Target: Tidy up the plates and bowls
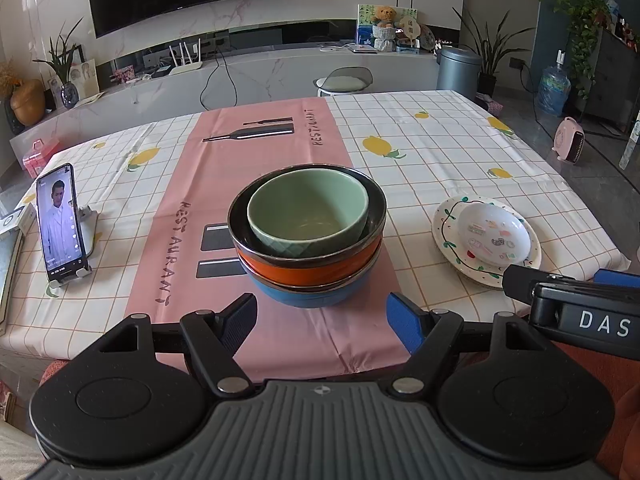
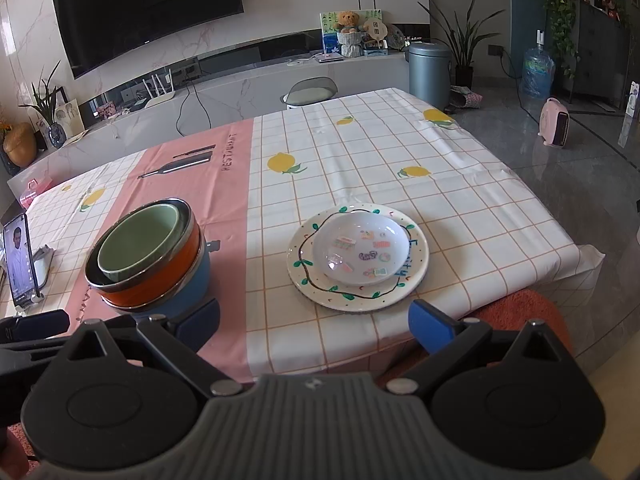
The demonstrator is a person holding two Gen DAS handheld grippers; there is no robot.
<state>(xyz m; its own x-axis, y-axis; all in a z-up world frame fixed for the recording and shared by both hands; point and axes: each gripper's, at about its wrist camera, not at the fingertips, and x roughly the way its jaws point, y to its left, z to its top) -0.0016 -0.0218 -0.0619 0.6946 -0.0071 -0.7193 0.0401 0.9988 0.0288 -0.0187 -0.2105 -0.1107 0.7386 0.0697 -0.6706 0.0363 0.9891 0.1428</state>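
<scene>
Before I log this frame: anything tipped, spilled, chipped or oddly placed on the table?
Only a small thing: the green bowl sits off-centre and a little tilted inside the orange bowl, which is nested in the blue bowl. The small dish rests flat on the patterned plate. No spills or chips show.

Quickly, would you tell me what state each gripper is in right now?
Left gripper: open, holding nothing, short of the stacked bowls.
Right gripper: open, holding nothing, short of the plates.

"RESTAURANT" was printed twice on the pink vinyl table runner (image 1: 276, 152): once left of the stacked bowls, once beyond them near the far edge. "DAS" showed in white on the black right gripper body (image 1: 592, 322). Blue lettering on the vine-patterned white plate (image 2: 414, 258) was unreadable.
</scene>
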